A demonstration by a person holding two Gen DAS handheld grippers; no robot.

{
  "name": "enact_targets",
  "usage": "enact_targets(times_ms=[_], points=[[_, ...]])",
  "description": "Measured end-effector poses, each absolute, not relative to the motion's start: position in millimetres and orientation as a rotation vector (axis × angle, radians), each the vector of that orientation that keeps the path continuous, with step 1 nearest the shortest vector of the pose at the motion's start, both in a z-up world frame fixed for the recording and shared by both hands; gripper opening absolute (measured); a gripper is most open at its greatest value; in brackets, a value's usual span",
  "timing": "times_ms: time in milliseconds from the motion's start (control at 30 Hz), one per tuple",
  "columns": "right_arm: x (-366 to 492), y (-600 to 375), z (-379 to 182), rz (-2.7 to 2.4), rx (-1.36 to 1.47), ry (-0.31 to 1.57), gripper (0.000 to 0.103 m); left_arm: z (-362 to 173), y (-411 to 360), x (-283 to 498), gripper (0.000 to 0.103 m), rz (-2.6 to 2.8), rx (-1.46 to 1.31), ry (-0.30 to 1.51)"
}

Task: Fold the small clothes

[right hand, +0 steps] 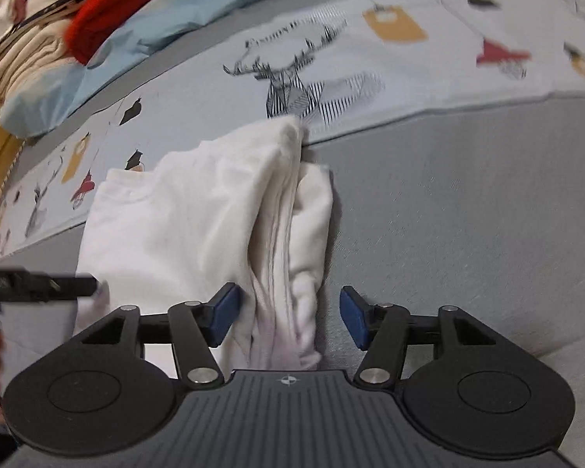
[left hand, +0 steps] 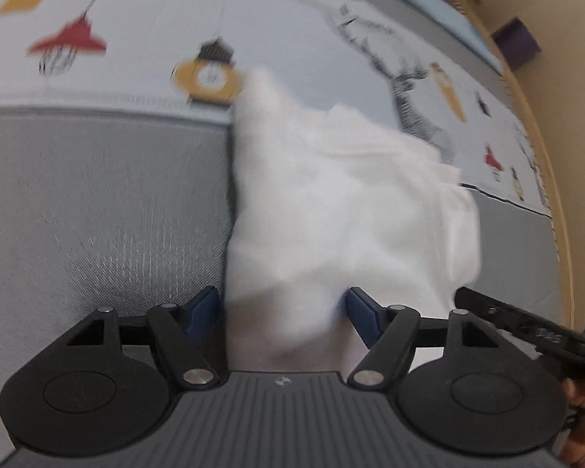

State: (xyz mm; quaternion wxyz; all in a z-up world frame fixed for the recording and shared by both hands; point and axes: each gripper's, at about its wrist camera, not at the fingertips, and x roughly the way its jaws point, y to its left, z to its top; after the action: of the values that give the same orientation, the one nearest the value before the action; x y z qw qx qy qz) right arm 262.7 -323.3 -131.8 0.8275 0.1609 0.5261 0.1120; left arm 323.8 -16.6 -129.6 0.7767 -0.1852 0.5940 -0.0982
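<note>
- A small white cotton garment (right hand: 199,226) is seen lying in a soft, bunched heap on the grey bed cover (right hand: 468,214), next to a pale strip printed with lamps and a deer (right hand: 292,89).
- The left tool (left hand: 282,314) is spread wide, with the near edge of the white cloth between its blue pads (left hand: 360,314). Nothing is pinched.
- The right tool (right hand: 288,314) is spread too, with a thick bundle of folds sitting between its pads. It is not pressed shut on them.
- The cloth is judged to be light, floppy and easy to crease. It will sag and slip wherever it is not held.
- A good hold is thought to be at an edge or corner, through all layers at once, one tool at each end.
- The thick bundle may be hard to grip fully, so some layers could drop out.
</note>
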Motion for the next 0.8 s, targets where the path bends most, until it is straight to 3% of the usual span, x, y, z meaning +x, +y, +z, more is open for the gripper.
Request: enact_targets(times_ms=[100,200,267,367,500,600,667,800], points=[[268.7,-327.7,-143.9,0.236,0.464,1.156,0.064,-133.5,-15.2,330.2,0.076,-0.229,-0.44,1.254],[275.1,-325.8,-149.3,0.237,0.509,1.157,0.062,-136.4,-14.3,335.7,0.066,-0.24,-0.425,1.246],[278.7,-321.1,-147.2,0.247,0.495,1.148,0.051,-133.5,-10.9,339.3,0.046,-0.25,-0.422,1.228],[285.5,-312.1,-142.9,0.238,0.478,1.117,0.036,-117.5,-2.2,344.4,0.035,-0.248,-0.408,1.167],[297.5,-298.8,-125.4,0.291,0.547,1.007,0.028,-79.1,17.2,347.4,0.035,-0.18,-0.341,1.01],[303.0,-275.1,-98.9,0.342,0.513,0.879,0.026,-54.1,48.2,345.0,0.044,-0.107,-0.342,0.878],[305.6,-265.9,-86.4,0.277,0.481,0.804,0.029,-45.4,68.0,342.8,0.055,-0.055,-0.348,0.838],[306.1,-258.4,-80.5,0.245,0.429,0.808,0.033,-48.3,88.0,336.6,0.055,-0.05,-0.393,0.885]])
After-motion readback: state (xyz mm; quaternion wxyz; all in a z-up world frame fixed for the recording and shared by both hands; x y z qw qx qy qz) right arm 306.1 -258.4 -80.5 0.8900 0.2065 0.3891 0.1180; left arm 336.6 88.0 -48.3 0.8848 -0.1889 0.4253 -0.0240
